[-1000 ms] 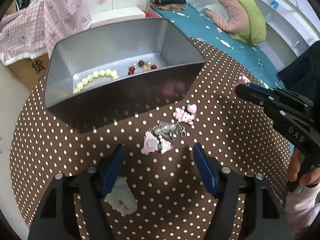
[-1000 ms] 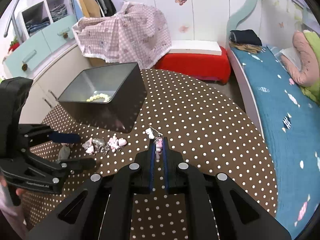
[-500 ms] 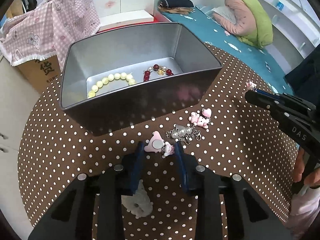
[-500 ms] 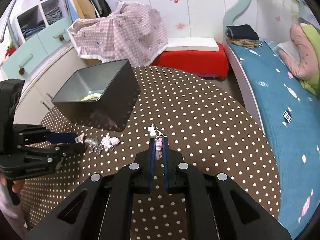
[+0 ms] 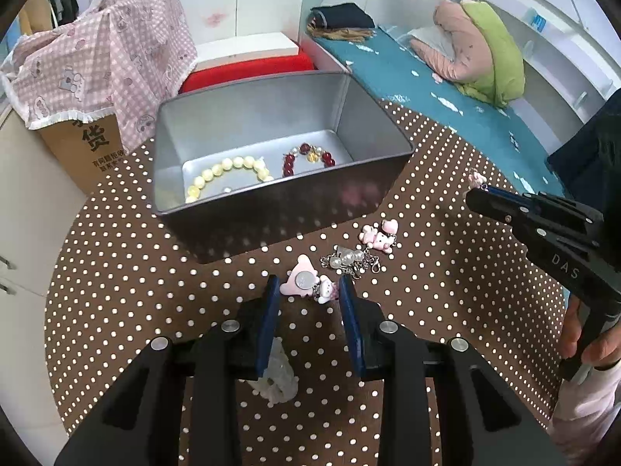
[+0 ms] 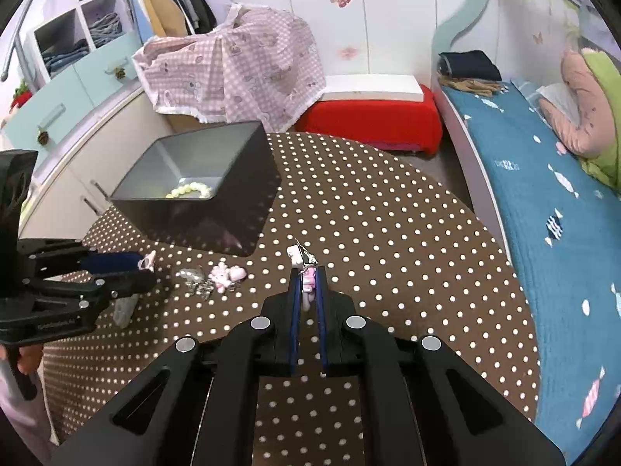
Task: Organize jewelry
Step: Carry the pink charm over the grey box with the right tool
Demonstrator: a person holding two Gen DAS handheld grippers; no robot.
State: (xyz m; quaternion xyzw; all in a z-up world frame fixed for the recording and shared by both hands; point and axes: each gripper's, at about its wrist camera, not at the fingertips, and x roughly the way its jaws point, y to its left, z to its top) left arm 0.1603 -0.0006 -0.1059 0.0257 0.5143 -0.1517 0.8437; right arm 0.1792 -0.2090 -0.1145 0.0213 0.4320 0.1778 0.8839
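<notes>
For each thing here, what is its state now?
Left hand-held gripper: partly open around pink bear charm.
Right hand-held gripper: shut on small pink charm.
Metal box: open, no lid.
Yellow bead bracelet: inside box.
Red bead bracelet: inside box.

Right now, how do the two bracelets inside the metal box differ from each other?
The pale yellow bracelet has beads of one colour, while the dark red bracelet mixes red beads with some clear and amber ones. The pale yellow bracelet lies towards the left of the metal box and spreads wider; the dark red bracelet lies towards the right and looks smaller. Both are beaded and rest on the box floor.
</notes>
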